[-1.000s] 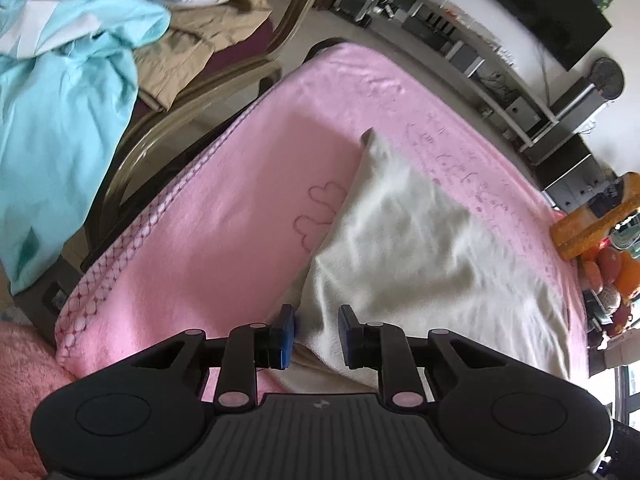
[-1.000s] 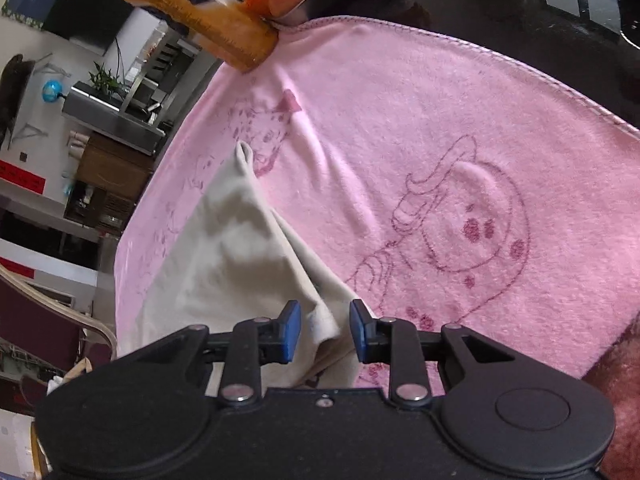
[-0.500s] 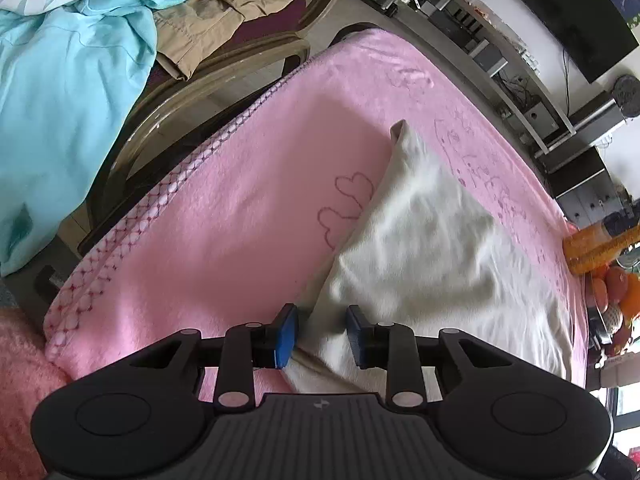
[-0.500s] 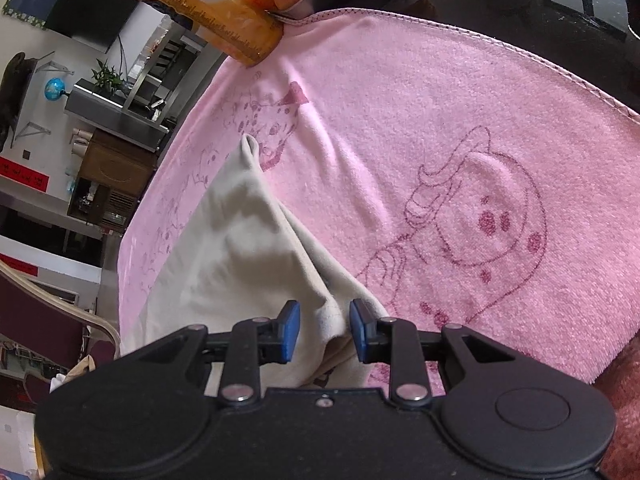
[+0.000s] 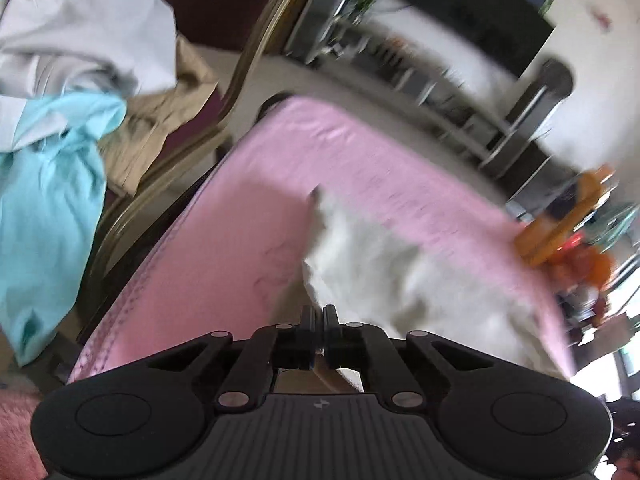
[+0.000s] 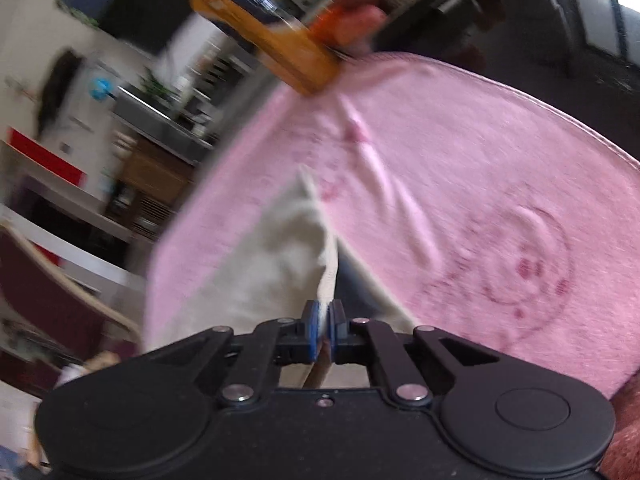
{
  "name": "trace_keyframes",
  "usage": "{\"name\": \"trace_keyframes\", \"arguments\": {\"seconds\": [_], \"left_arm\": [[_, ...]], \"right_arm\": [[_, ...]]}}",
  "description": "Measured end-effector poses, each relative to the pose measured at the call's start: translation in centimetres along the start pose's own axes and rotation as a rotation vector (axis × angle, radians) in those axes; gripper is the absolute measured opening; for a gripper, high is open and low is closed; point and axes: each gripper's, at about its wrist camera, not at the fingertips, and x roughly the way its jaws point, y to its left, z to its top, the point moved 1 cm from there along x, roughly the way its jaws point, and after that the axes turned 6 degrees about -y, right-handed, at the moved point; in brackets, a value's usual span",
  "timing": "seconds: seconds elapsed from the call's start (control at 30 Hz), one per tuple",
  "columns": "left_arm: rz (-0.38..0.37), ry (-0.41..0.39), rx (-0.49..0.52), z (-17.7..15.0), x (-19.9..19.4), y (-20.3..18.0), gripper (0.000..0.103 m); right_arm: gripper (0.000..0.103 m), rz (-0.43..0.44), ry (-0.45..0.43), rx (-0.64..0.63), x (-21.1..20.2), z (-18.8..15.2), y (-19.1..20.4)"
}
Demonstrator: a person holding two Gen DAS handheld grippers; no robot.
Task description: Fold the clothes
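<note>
Left wrist view: the left gripper (image 5: 319, 314) has just closed its jaws, pinching the near edge of the cream garment (image 5: 400, 280), which lies on the pink towel (image 5: 240, 232) toward 1 o'clock. Right gripper (image 6: 325, 312) jaws have likewise just closed on a cream fold (image 6: 280, 248) (blurred), with an orange box (image 6: 280, 44) at 11 o'clock.

Both tongs, left (image 5: 319, 312) and right (image 6: 324, 312), have just been closing and now pinch the cream cloth (image 5: 400, 276), whose near edge lifts off the pink towel (image 5: 248, 216).
</note>
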Motion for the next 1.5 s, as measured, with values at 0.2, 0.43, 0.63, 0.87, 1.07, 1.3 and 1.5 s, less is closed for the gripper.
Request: {"name": "trace_keyframes", "arguments": {"seconds": [0.2, 0.43, 0.63, 0.87, 1.07, 1.3, 1.5], "left_arm": [[-0.035, 0.036, -0.086, 0.8, -1.6, 1.7, 0.001], [0.049, 0.141, -0.05, -1.1, -1.2, 1.8, 0.002], [0.189, 0.232, 0.088, -3.1, 1.1, 0.6, 0.002], [0.297, 0.24, 0.186, -3.9, 1.6, 0.3, 0.015], [0.255, 0.076, 0.139, -0.7, -1.8, 0.0, 0.013], [0.086, -0.088, 0.265, 4.3, -3.2, -6.0, 0.02], [0.041, -0.102, 0.388, 6.4, 2.2, -8.7, 0.02]], "right_arm": [[0.005, 0.068, -0.011, 0.106, -2.6, 0.9, -0.5], [0.005, -0.036, 0.029, 0.075, -3.0, 0.1, -1.0], [0.005, -0.204, 0.095, -0.063, -1.3, -1.0, -0.8], [0.015, -0.367, 0.14, -0.275, 0.9, -2.9, 0.5], [0.023, -0.196, 0.016, -0.131, -2.7, -0.5, 1.4], [0.028, 0.031, -0.072, -0.255, -2.9, 3.5, 10.1], [0.019, 0.101, -0.196, -0.425, 0.7, 5.9, 14.9]]}}
